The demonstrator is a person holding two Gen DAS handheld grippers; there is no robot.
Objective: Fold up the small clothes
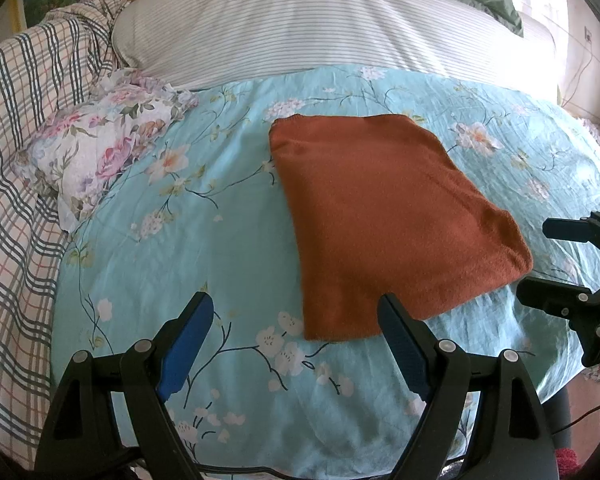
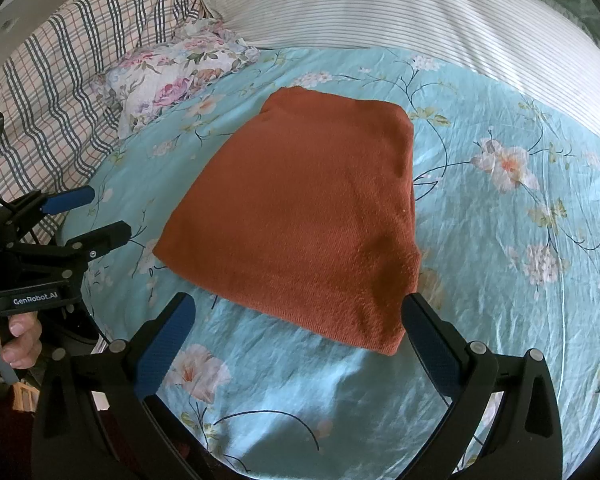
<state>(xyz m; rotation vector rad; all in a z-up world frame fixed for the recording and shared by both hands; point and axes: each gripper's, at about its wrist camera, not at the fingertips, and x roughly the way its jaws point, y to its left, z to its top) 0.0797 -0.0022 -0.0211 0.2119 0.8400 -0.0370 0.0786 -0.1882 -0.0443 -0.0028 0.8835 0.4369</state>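
- While both grippers are hanging off the near edge of the rust-orange garment (image 2: 300, 216), we are treating it as the landmark: it is lying flat on the teal floral sheet (image 2: 500, 280), already a compact, roughly rectangular shape.
- We are seeing the left gripper (image 1: 296, 320) spread wide, nothing between its pads, sitting at the garment's near left corner.
- We are seeing the right gripper (image 2: 300, 320) also spread wide and empty, hovering at the garment's near right corner; one finger is just beside that corner, touching or not we cannot tell.
- We are judging the fold as nearly or fully done; whether one more halving is needed is a call, not a fact.
- If we are folding again: we are pinching both near corners together, taking every layer, lifting evenly and laying them onto the far edge so the sides line up.
- We are watching for thick knit slipping, or only the top layer being caught.
- Beyond the garment: floral pillow (image 1: 100, 148) to the far left, striped bedding (image 1: 300, 28) behind.
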